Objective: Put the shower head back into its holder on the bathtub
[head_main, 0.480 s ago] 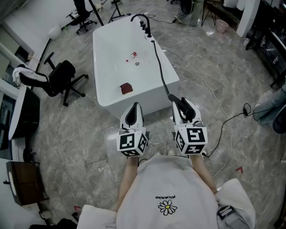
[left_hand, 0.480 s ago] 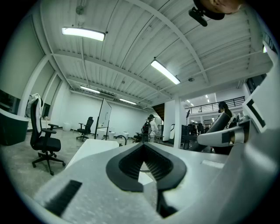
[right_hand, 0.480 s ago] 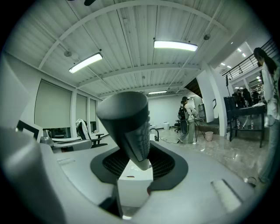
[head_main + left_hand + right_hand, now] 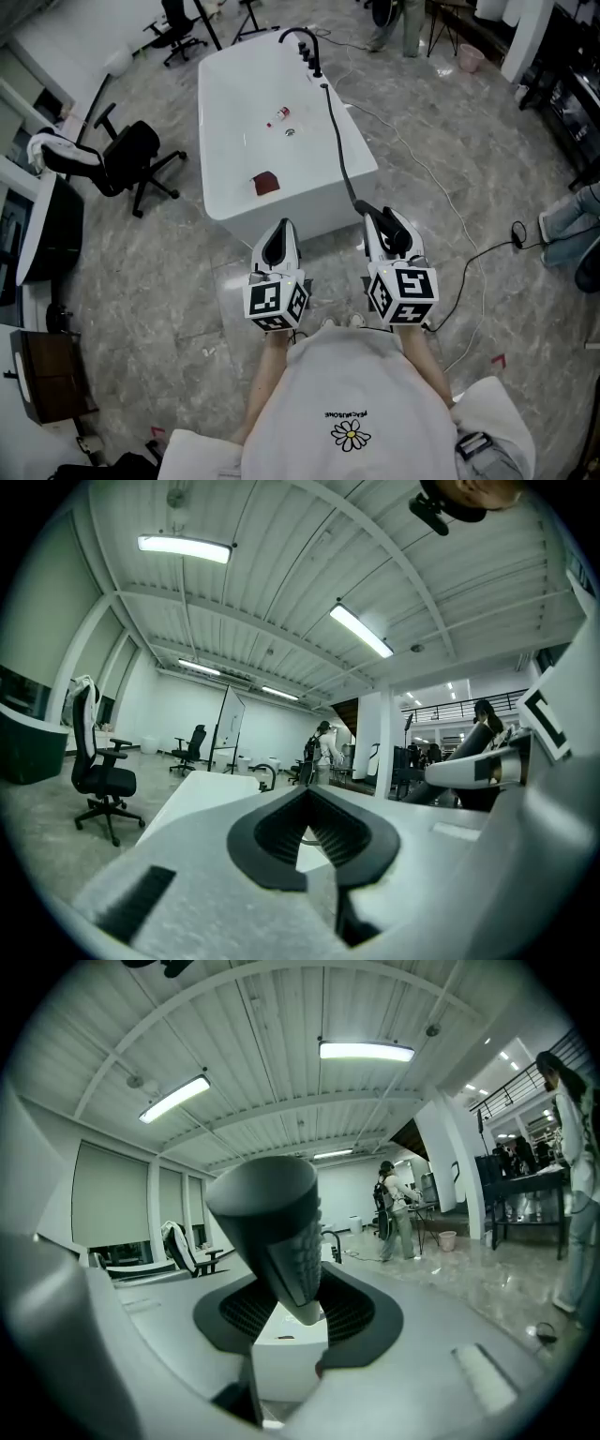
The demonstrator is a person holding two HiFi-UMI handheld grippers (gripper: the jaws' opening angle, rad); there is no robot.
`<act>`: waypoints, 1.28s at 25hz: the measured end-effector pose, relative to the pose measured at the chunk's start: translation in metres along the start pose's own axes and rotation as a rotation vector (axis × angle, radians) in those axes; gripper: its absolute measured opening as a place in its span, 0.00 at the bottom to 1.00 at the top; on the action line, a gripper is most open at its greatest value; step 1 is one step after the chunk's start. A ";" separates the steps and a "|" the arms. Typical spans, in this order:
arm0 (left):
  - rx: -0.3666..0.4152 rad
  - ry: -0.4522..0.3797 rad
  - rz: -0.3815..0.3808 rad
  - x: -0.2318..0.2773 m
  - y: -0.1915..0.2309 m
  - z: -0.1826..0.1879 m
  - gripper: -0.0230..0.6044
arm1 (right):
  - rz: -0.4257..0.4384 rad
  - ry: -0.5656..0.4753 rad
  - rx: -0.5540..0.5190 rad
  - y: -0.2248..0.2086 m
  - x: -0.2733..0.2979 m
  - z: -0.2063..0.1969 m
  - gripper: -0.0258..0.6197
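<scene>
Grip first: the right gripper [image 4: 387, 234] has its jaws spread wide around the dark shower head [image 4: 378, 217], and the right gripper view shows the ribbed black pads [image 4: 352, 1312] set against both sides of the head's body [image 4: 272, 1232], which rises out of the gap and tilts a little to the left. The shower head is therefore off the tub, carried in front of the person and just short of the near end of the white bathtub [image 4: 281, 214]. A black hose [image 4: 336, 141] runs from it along the tub's right rim to the black tap fittings [image 4: 312, 64] beside the curved faucet [image 4: 298, 39] at the far end; which of those fittings is the holder is too small to tell. The left gripper [image 4: 278, 236] is level beside the right one, its jaws closed together with nothing between them, as the left gripper view shows at the meeting tips [image 4: 314, 832]. Inside the tub lie a small red object [image 4: 265, 184] near the close end and a small red-and-white item [image 4: 277, 116] by the drain [image 4: 290, 132]. A black office chair [image 4: 131, 159] stands on the grey floor to the tub's left.
</scene>
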State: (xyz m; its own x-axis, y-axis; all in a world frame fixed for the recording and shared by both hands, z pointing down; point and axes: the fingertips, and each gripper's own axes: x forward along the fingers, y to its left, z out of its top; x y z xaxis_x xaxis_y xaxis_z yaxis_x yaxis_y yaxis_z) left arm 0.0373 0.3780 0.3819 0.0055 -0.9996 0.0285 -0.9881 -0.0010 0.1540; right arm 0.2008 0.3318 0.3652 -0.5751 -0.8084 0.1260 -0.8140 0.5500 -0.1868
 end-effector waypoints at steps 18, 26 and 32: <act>-0.073 0.030 -0.029 0.024 -0.034 -0.036 0.03 | 0.043 -0.012 -0.056 -0.029 0.017 0.005 0.25; -0.443 -0.124 -0.226 0.061 -0.016 -0.003 0.03 | 0.030 0.015 -0.049 -0.043 0.064 0.001 0.25; -0.278 -0.067 -0.114 0.140 0.046 -0.019 0.03 | 0.045 0.024 -0.066 -0.041 0.141 0.005 0.25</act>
State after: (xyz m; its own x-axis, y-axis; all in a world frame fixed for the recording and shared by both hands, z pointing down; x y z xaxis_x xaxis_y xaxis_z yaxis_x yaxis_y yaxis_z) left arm -0.0043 0.2382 0.4119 0.0948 -0.9932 -0.0680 -0.9015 -0.1146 0.4174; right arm 0.1531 0.1942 0.3857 -0.6124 -0.7775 0.1426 -0.7904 0.5991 -0.1279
